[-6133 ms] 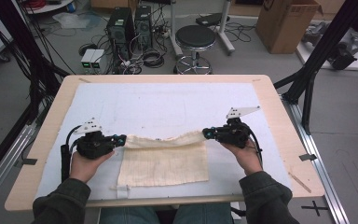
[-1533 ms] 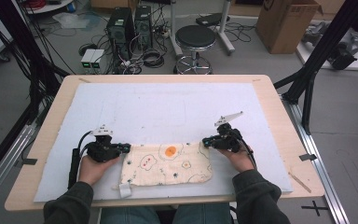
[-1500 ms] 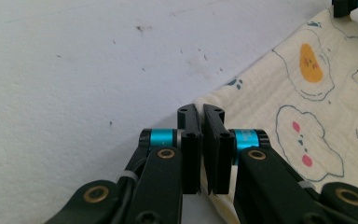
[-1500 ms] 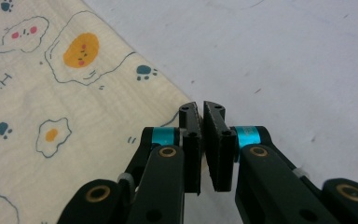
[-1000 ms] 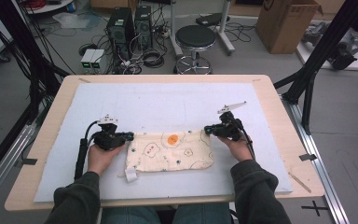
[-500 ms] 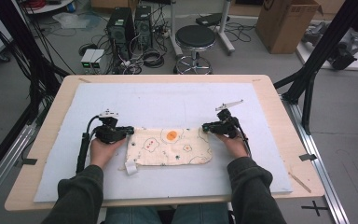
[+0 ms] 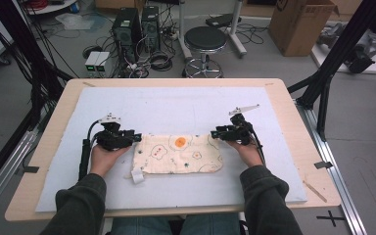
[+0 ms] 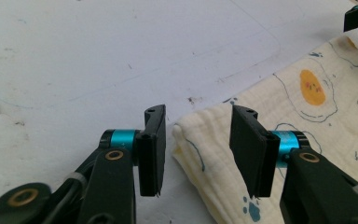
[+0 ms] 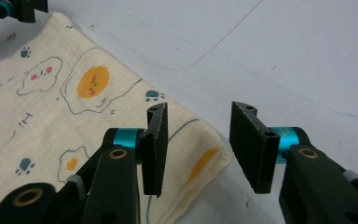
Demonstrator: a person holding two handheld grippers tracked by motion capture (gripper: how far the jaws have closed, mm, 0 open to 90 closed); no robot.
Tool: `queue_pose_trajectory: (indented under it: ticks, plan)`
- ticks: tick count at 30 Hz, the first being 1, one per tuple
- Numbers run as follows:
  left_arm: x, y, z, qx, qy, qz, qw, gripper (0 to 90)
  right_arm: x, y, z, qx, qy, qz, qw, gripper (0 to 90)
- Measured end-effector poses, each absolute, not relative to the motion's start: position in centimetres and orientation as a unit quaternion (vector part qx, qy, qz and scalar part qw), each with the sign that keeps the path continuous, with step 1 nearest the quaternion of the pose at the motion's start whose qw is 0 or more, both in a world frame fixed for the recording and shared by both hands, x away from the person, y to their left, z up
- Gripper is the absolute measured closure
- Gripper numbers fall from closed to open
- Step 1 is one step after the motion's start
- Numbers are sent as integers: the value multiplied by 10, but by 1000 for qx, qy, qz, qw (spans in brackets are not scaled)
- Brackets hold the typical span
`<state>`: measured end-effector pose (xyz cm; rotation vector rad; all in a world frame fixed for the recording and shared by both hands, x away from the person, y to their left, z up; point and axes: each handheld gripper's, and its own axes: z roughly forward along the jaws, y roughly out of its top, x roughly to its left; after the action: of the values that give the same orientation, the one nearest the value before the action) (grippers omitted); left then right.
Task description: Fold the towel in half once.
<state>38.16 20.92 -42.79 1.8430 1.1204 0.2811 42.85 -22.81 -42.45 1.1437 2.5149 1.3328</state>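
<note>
Wooden worktop (image 7: 293, 117) under a pale blue mat (image 7: 176, 105); stool (image 7: 204, 41) and computer towers (image 7: 137, 24) on the floor behind. Folded cream cloth (image 7: 178, 154) with fried-egg print, flat on the mat near the front edge. Left gripper (image 7: 136, 137) and right gripper (image 7: 215, 132) at the cloth's two far corners, jaws just opened partway, a corner lying loose between each pair, unpressed.

Folded cloth (image 7: 178, 153) on mat (image 7: 176, 105), left gripper (image 7: 136, 137) left, right gripper (image 7: 215, 132) right
</note>
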Motion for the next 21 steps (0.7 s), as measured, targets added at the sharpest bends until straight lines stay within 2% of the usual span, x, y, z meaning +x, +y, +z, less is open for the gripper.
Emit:
queue_pose_trajectory:
  ticks: [14, 19, 21]
  plan:
    - [384, 214, -413, 748, 451, 116, 473, 536, 424, -225, -416, 368, 816, 443, 42, 461]
    - [387, 210, -406, 762, 443, 124, 457, 536, 425, -222, -407, 366, 818, 442, 44, 455]
    - [388, 209, -402, 755, 440, 126, 470, 537, 427, -222, -407, 364, 818, 442, 45, 455]
